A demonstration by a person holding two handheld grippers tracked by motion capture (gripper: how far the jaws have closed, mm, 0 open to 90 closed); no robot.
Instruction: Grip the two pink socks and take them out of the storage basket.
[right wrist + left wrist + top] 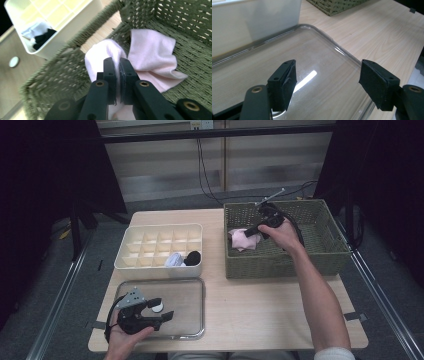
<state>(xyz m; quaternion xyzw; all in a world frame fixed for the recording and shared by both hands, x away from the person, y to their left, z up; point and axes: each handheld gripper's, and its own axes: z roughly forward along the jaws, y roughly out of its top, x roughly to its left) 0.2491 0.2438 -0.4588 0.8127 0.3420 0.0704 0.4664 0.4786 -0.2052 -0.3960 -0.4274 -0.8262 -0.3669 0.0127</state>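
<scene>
A pale pink cloth (243,239) (152,52) lies bunched in the left end of the green wicker basket (330,255) (195,32). My right gripper (256,230) (117,65) reaches into the basket from the right and is shut on a fold of that cloth, which bulges up past its pads. My left gripper (162,310) (327,82) rests in a hand at the table's front left, over a clear plastic tray (192,287) (317,50). Its jaws stand wide apart with nothing between them.
A cream divided box (150,237) (65,15) sits behind the tray, with white and black rolled items (183,259) in its front right cells. A small white disc (158,307) lies on the tray. Bare wooden table (260,305) spreads in front of the basket.
</scene>
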